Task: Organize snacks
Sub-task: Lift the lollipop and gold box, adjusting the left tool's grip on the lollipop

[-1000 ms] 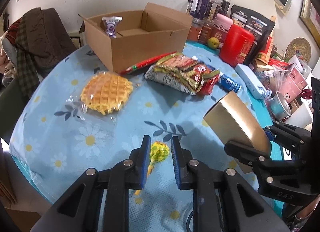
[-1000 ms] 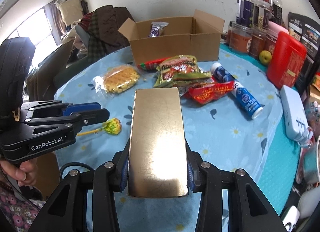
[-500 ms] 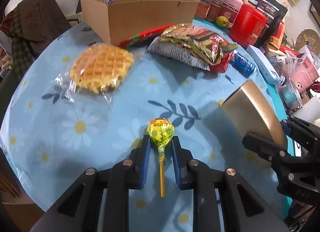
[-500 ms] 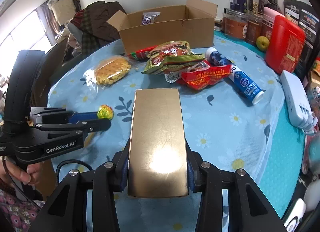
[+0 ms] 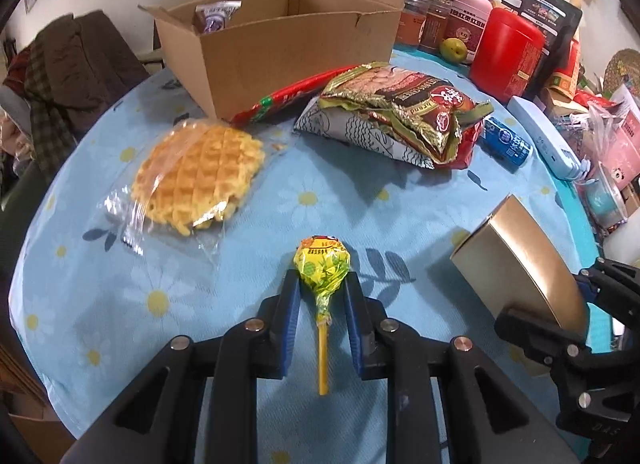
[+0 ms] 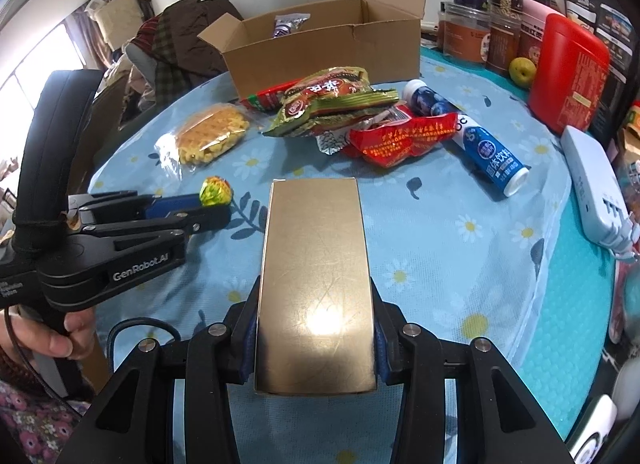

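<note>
Lollipop between left fingers, gap either side; right fingers clamp gold box.

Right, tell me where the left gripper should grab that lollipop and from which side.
Grip the lollipop at the neck where the yellow wrapper narrows onto the stick, coming from the stick end, as the left gripper is already lined up. The stick lies flat on the tablecloth pointing back between the open fingers, and the round head would probably slip.
</note>
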{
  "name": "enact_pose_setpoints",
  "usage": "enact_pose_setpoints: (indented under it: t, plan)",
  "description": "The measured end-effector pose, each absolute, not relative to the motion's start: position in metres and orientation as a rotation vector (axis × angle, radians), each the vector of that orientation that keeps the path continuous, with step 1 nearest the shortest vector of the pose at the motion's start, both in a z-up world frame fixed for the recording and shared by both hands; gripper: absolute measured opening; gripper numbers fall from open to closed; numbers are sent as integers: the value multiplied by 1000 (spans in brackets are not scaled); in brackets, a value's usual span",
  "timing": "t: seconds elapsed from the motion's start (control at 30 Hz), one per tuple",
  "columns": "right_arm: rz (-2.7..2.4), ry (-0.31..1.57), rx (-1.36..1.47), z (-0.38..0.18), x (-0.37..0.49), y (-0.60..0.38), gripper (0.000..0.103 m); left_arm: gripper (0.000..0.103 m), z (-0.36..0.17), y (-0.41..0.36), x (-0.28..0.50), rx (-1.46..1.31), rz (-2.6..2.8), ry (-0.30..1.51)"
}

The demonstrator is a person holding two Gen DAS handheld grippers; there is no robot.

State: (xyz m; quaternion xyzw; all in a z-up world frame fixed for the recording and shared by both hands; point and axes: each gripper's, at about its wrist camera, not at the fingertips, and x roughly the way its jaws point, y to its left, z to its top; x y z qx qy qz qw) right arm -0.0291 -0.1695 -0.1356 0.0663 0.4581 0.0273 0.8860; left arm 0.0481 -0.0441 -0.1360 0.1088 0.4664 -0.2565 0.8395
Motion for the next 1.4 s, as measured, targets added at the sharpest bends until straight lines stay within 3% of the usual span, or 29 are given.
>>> enact_pose_setpoints:
  t: [0.17,0.27,0.47,1.0,1.17,1.4]
  plan:
    - [56,954,141,-138,-29,-171,43,22,-136,-37,52,144,-572,966]
    - [55,953,148,-139,-29,-172,43,9,-136,-32,55,110,-572,962]
    - [54,950,146,-138,-27,-170,43,3,-131,-24,52,78,-593,949]
    - [62,947,137,-136,-26,-163,43,3,-113,-8,39,86,-587,900]
    - [53,949,150,-135,-28,-165,43,3,-117,2,41,85,-513,958]
    - [54,939,164,-133,-33,-167,44,3,-96,11,27,131,-446,875]
